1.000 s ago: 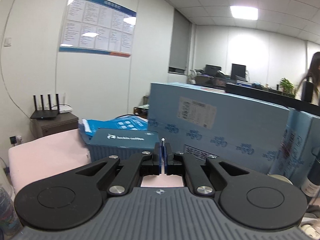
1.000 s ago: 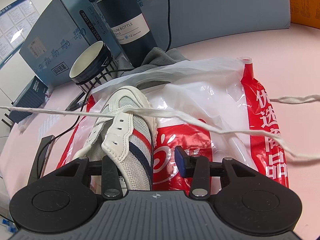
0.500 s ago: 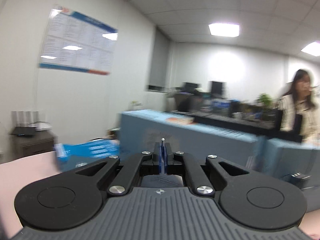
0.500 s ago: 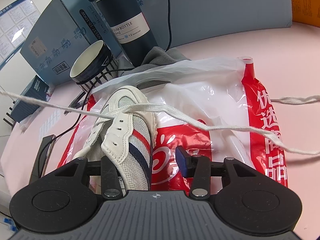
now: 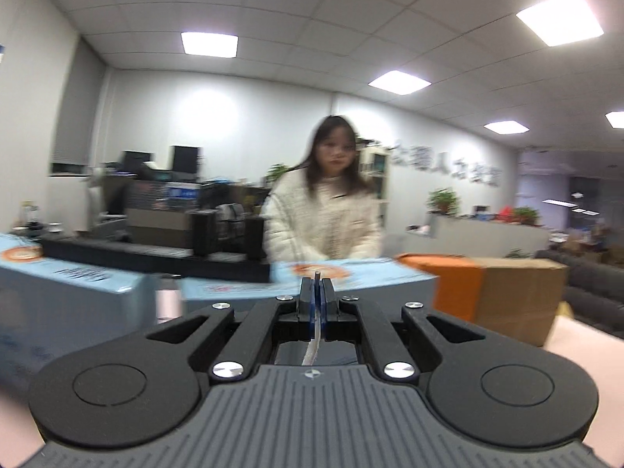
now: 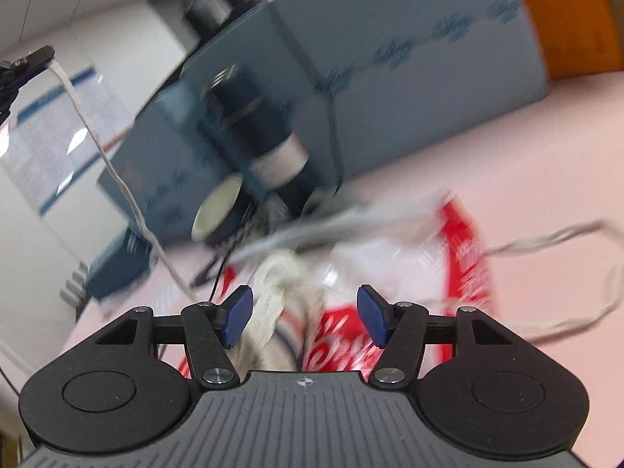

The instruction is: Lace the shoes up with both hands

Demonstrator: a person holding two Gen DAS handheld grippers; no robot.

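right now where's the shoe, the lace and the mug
shoe (image 6: 286,314), right wrist view, on its blurred white upper between the open pads
lace (image 6: 117,179), right wrist view, on the taut stretch rising left
mug (image 6: 216,212), right wrist view, on its pale inside

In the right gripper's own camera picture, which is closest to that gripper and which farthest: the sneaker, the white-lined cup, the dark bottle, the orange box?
1. sneaker: just ahead of the right gripper, low centre.
2. cup: behind it, to the left.
3. bottle: just behind the cup.
4. orange box: farthest, top right corner.
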